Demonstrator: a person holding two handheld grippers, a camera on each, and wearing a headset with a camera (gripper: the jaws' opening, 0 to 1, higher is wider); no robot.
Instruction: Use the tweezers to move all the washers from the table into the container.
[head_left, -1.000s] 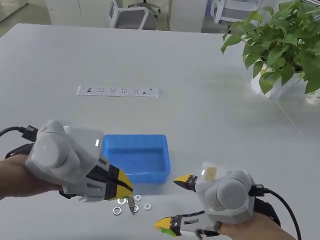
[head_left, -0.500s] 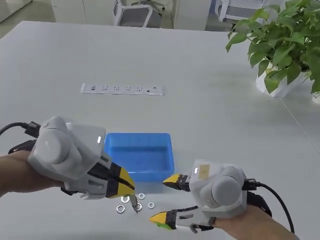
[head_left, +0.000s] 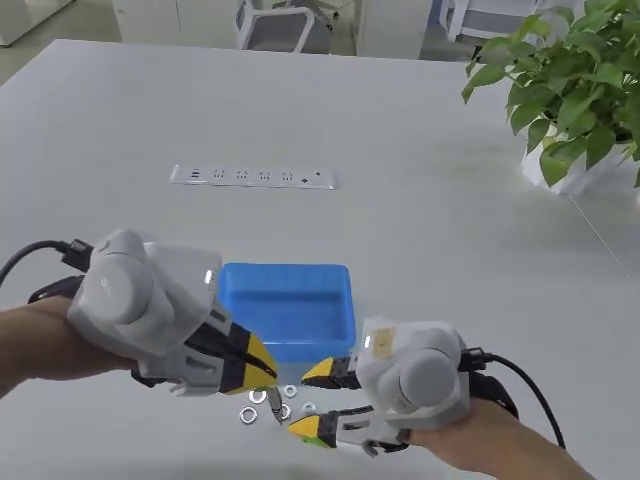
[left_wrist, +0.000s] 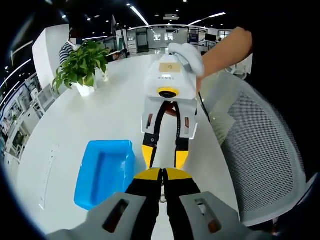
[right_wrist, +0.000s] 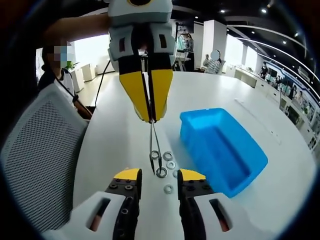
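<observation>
Several small steel washers lie on the white table just in front of the blue container. My left gripper is shut on thin metal tweezers. The tweezers point down, with their tips among the washers. I cannot tell whether a washer is pinched. My right gripper faces the left one. It is open, its yellow jaws either side of the washers and nothing held.
A white power strip lies beyond the container. A potted plant stands at the table's far right. A grey mesh chair sits at the table's near edge.
My right gripper has moved left and closer to the washers and the tweezers' tips. The left gripper has stayed over the washers. The head view has shifted a little.
</observation>
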